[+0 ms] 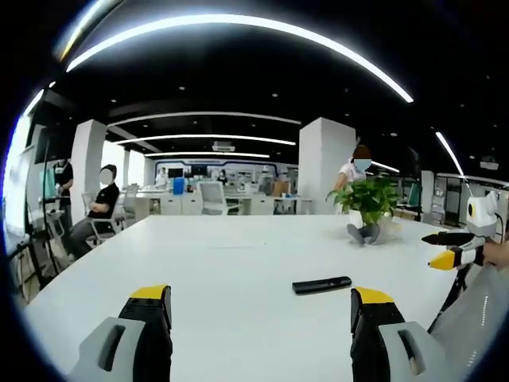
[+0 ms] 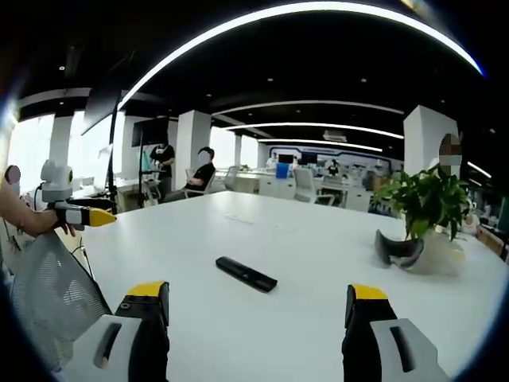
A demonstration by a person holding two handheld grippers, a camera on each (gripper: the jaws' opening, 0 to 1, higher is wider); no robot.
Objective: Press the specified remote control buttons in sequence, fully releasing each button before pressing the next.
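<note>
A slim black remote control (image 1: 321,284) lies flat on the white table (image 1: 223,270), just ahead of my left gripper's right jaw. My left gripper (image 1: 258,306) is open, with nothing between its yellow-tipped jaws. From the right edge, my right gripper (image 1: 431,249) comes in above the table's rim, jaws apart. In the right gripper view the remote (image 2: 246,274) rests a little ahead, centred between the jaws of my right gripper (image 2: 256,298), which is open and empty. My left gripper (image 2: 99,215) shows at the far left, held by a hand.
A potted green plant (image 1: 370,203) (image 2: 425,203) stands on the table beyond the remote, with a dark curved object (image 2: 398,248) at its base. A mesh chair back (image 2: 48,294) sits at the table's near edge. People sit and stand in the office behind.
</note>
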